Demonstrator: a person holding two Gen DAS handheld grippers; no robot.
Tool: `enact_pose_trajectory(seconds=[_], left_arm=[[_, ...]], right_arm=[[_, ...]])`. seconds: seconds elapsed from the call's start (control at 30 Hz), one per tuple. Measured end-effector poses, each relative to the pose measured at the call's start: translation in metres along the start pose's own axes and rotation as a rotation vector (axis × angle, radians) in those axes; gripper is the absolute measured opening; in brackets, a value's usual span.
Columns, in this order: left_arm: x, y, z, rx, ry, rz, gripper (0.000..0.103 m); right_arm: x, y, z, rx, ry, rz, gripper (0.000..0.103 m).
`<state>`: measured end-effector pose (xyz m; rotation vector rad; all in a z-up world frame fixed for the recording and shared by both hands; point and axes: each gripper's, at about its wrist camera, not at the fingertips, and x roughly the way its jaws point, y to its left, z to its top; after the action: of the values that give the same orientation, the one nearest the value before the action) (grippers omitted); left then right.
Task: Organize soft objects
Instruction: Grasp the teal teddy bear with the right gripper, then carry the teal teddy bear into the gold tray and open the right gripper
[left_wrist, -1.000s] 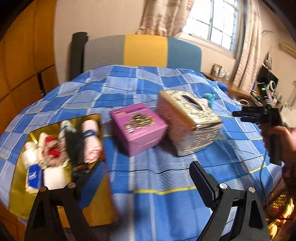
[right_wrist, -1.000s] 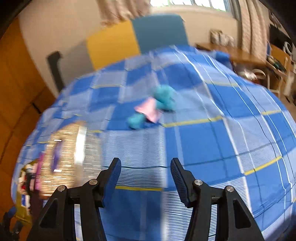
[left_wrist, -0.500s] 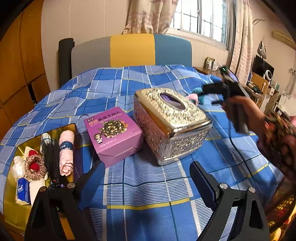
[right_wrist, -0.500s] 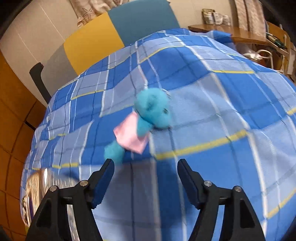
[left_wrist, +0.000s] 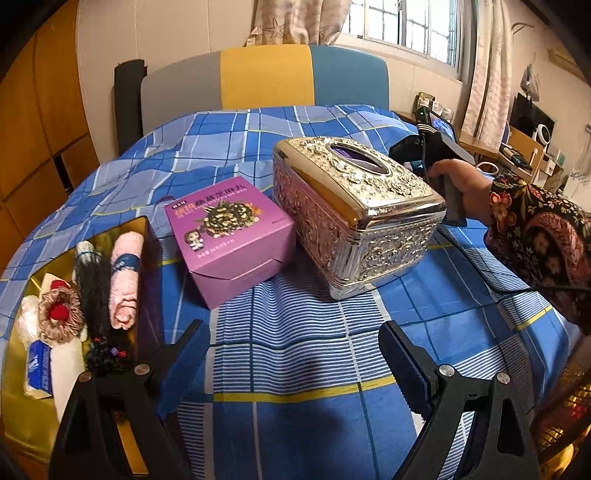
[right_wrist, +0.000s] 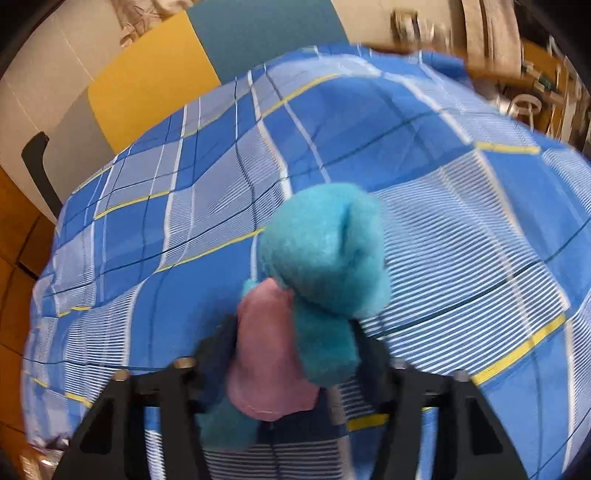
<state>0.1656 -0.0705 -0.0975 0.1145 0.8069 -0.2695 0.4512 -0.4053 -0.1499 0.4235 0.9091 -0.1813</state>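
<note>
Right gripper (right_wrist: 291, 354) pinches the teal plush toy (right_wrist: 325, 266) with its pink dress, over the checked bedspread (right_wrist: 461, 229). Left gripper (left_wrist: 295, 354) spread wide, holding nothing, low over the bed. Ahead of it: purple box (left_wrist: 229, 236), ornate metal tissue box (left_wrist: 358, 210). Gold tray (left_wrist: 22, 354) at left holds rolled towels (left_wrist: 123, 273) and a scrunchie (left_wrist: 59, 314).

Carton (left_wrist: 229, 236) left of tissue box (left_wrist: 358, 218)
</note>
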Motion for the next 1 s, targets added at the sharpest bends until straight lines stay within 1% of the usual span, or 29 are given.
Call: enact_pose_trajectory(seconds=[0.07,0.17,0.33,0.43,0.6,0.8,0.9,1.0], left_arm=[[0.003,-0.001,-0.001,0.000,0.007,-0.002,0.093],[0.005,-0.002,-0.003,-0.006,0.011,-0.007,0.093],[0.005,-0.002,-0.008,-0.022,0.026,-0.008,0.093],[-0.004,-0.002,-0.012,-0.024,0.014,-0.020,0.093],[-0.022,0.004,-0.017,-0.027,-0.013,-0.020,0.093],[-0.043,0.027,-0.031,-0.049,-0.028,-0.004,0.093],[-0.053,0.040,-0.039,-0.072,-0.031,-0.005,0.093],[-0.067,0.051,-0.049,-0.086,-0.054,0.003,0.093]], right_arm=[[-0.002,-0.004,-0.002,-0.017,0.000,0.030,0.035],[-0.010,-0.011,-0.005,-0.034,0.010,0.058,0.032],[-0.044,-0.026,-0.020,-0.081,-0.013,0.057,0.032],[-0.066,-0.035,-0.030,-0.086,-0.016,0.074,0.032],[-0.103,-0.038,-0.051,-0.122,-0.025,0.072,0.032],[-0.159,-0.031,-0.080,-0.172,-0.089,0.081,0.032],[-0.186,-0.024,-0.092,-0.179,-0.132,0.102,0.032],[-0.209,-0.012,-0.104,-0.201,-0.170,0.128,0.032]])
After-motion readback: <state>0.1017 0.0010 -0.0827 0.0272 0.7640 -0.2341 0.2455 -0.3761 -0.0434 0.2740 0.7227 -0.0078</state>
